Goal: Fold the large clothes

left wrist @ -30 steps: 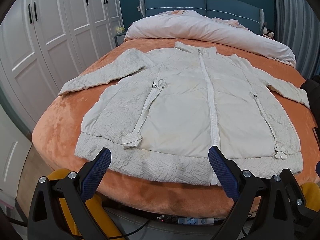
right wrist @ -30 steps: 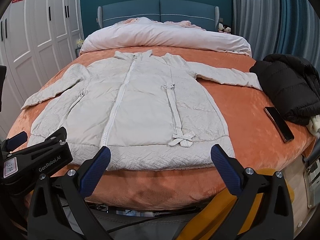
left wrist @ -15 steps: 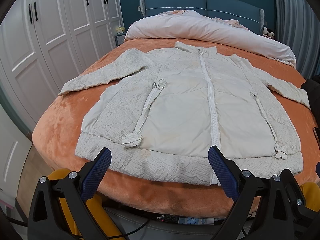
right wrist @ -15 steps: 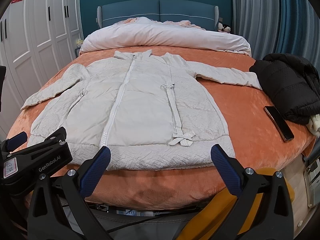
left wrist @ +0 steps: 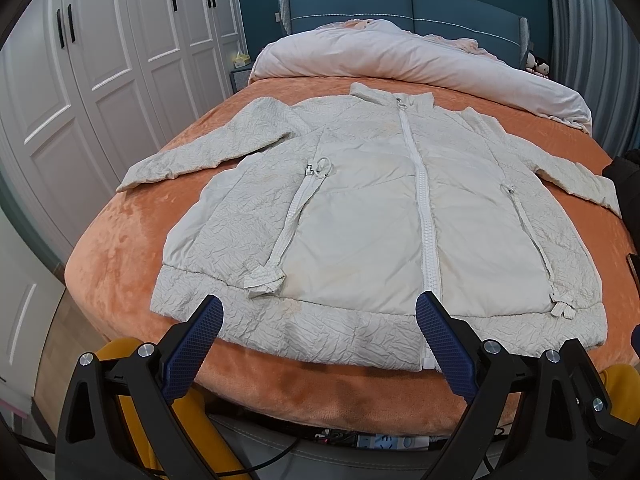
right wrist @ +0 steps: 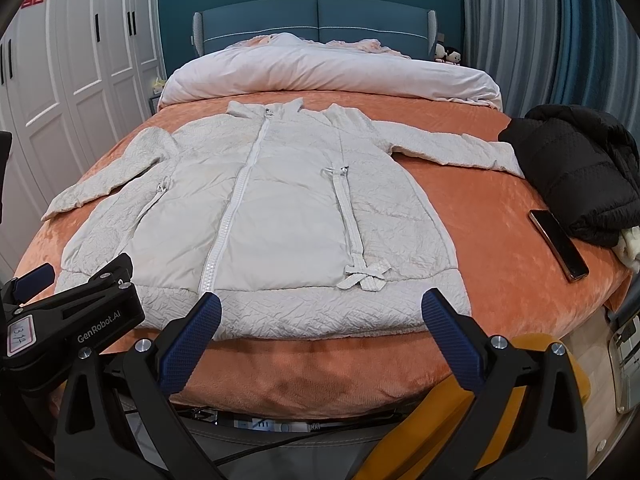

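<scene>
Blue-padded fingers (left wrist: 192, 344) of the left gripper (left wrist: 320, 340) stood wide apart and held nothing, poised just off the near edge of the orange plush bedspread (left wrist: 120, 248), with the coat's hem showing between them. The right gripper (right wrist: 320, 336) had its own blue pads (right wrist: 452, 344) spread just as wide, likewise empty, at the same near edge; in its view the left gripper's black body (right wrist: 72, 320) sat at the left side.

At the far left stood white panelled wardrobe doors (left wrist: 100, 60) with red paper cut-outs near their tops. On the bedspread lay the cream-white quilted zip-front coat (left wrist: 360, 220), front up and flat, collar toward the headboard and hem along the near edge. Its left sleeve (left wrist: 208, 152) reached out toward the left edge of the bed, its central zipper (left wrist: 424, 208) was closed, and a pocket zipper ran down each front panel. Its right sleeve (right wrist: 448, 148) stretched toward the right edge, the cuff touching or just beside a crumpled black quilted jacket (right wrist: 580, 176). Behind the collar, a pale pink duvet (right wrist: 328, 72) was bunched across the far end, before the blue upholstered headboard (right wrist: 316, 16). Just in front of the black jacket, near the right edge, lay a dark rectangular smartphone (right wrist: 558, 244). Blue-grey curtains (right wrist: 540, 40) hung at the far right.
</scene>
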The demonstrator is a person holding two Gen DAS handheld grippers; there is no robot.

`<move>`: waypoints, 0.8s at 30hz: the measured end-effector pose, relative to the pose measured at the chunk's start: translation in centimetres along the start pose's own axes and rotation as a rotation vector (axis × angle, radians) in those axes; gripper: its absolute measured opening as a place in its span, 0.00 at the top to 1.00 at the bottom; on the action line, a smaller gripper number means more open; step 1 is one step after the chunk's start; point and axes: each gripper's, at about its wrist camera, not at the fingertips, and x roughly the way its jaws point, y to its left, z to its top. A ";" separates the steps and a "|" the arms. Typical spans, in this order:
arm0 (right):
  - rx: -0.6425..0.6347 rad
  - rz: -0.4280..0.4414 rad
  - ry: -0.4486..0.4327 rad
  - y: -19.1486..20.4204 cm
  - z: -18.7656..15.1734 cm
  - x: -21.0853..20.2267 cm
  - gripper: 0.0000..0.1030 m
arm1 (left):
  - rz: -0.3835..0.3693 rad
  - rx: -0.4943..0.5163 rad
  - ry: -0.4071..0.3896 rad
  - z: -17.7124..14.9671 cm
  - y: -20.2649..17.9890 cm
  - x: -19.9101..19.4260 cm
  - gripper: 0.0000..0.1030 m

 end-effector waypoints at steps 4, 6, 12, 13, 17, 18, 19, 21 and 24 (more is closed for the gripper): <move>0.001 0.001 0.002 0.0 0.0 0.0 0.05 | 0.001 0.001 0.000 0.0 0.0 0.0 0.09; 0.001 0.001 0.002 0.0 -0.1 0.0 0.05 | 0.000 0.001 0.000 0.0 0.0 0.0 0.09; 0.001 0.000 0.003 0.0 -0.2 0.0 0.05 | 0.001 0.001 0.000 0.0 0.0 0.0 0.09; 0.002 0.001 0.004 0.0 -0.1 0.1 0.05 | 0.001 0.001 0.000 0.0 0.0 0.0 0.09; 0.004 0.003 0.007 0.1 -0.3 0.1 0.05 | 0.001 0.001 0.002 -0.1 0.1 0.1 0.09; 0.003 0.002 0.006 0.1 -0.4 0.1 0.05 | 0.002 0.001 0.002 -0.2 0.2 0.1 0.09; 0.003 0.002 0.006 0.1 -0.4 0.0 0.05 | 0.002 0.001 0.002 -0.3 0.3 0.1 0.09; 0.004 0.003 0.007 0.1 -0.4 0.1 0.05 | 0.003 0.000 0.003 -0.4 0.3 0.1 0.09; 0.004 0.003 0.008 0.1 -0.5 0.1 0.05 | 0.004 0.002 0.003 -0.4 0.3 0.1 0.09</move>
